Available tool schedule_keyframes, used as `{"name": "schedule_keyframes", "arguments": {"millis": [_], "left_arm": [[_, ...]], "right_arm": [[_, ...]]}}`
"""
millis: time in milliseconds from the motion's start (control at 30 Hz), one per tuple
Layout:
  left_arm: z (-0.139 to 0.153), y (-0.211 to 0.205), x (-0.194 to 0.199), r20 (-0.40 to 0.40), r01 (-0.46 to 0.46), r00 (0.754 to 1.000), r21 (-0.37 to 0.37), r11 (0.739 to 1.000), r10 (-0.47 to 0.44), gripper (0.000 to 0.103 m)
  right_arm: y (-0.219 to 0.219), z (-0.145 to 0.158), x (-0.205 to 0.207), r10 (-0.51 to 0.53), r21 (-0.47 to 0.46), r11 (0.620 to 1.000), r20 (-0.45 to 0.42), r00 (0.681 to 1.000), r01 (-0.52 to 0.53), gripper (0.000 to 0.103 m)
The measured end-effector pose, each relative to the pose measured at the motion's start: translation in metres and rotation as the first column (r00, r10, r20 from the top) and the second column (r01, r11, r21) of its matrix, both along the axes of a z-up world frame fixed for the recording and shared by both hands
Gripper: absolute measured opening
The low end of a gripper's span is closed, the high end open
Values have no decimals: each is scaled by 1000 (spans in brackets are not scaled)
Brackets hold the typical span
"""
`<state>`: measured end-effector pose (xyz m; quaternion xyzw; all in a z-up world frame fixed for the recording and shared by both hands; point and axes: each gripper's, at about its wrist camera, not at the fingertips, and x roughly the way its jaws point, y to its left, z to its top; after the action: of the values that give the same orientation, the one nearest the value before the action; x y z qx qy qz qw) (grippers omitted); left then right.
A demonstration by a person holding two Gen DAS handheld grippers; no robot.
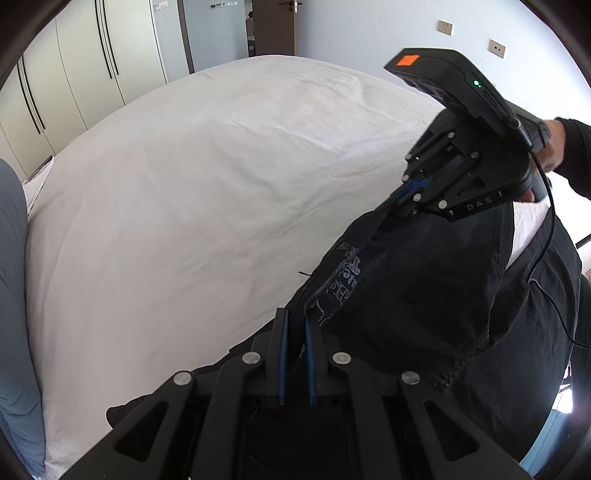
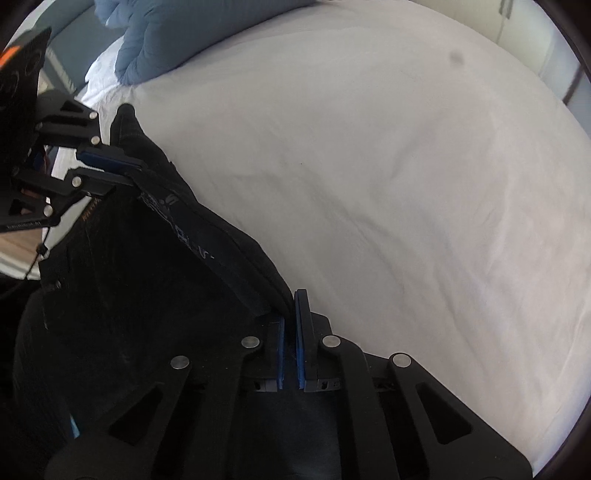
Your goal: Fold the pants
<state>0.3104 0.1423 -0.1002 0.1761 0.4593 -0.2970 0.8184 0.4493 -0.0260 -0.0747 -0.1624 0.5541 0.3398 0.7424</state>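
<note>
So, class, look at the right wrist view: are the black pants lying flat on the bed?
No, the pants hang lifted, their waistband pinched between the left gripper and the right gripper above the white bed.

White bed sheet (image 1: 184,192), lightly creased. Blue pillow (image 2: 166,40) at bed's head. Cream wardrobe doors (image 1: 74,74), wooden door (image 1: 275,26), two wall sockets (image 1: 496,48) behind.

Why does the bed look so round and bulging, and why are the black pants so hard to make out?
Left wrist view: the fisheye lens bows the bed and wardrobe; the pants stay dark against the bright sheet, though a pale print shows. Right wrist view: same bulge, softer, slightly blurred, and the pants nearly featureless between both claws.
</note>
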Motion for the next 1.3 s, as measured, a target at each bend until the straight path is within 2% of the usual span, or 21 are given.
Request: {"name": "schedule_keyframes", "arguments": {"millis": [100,167,333,433,533,567,667,767,833,900,1100,1300], "left_arm": [[3,2,-7,3,-9,1000,-10,1000,9,8],[6,3,-15,5,-11,1000,-12,1000,11,8],[11,1,-43,8,-11,1000,-9,1000,11,8],[15,5,-61,11,-16,1000,-19,1000,16,8],[19,10,-81,9,-10,1000,-35,999,11,8],[19,12,-88,8,-4,1000,-37,999,5,8],[17,8,-113,12,35,999,-28,999,-35,8],[15,9,-138,-7,64,998,-41,997,-64,8],[10,8,-157,-27,80,996,-50,996,-82,8],[4,6,-177,-37,106,994,-32,994,-107,8],[-8,9,-221,-72,153,986,4,988,-153,8],[-28,14,-246,-127,162,980,38,986,-157,8]], "right_arm": [[-15,2,-11,-131,100,986,-64,989,137,4],[-28,-1,-23,-208,172,959,-108,972,225,4],[-51,-8,-75,-350,300,867,-203,915,398,4],[-72,-18,-87,-398,370,797,-275,875,478,4],[-74,-13,-100,-383,378,792,-303,873,479,4],[-76,-3,-123,-378,374,793,-317,870,481,4],[-67,-11,-153,-379,373,781,-356,854,502,4],[-48,-21,-194,-367,354,801,-346,863,483,4],[-34,-31,-230,-358,325,827,-323,876,458,4],[-30,-28,-256,-350,298,853,-282,894,428,4],[-10,-18,-339,-265,156,949,-73,962,273,4],[22,-29,-402,-203,62,977,-30,979,205,4]]}}
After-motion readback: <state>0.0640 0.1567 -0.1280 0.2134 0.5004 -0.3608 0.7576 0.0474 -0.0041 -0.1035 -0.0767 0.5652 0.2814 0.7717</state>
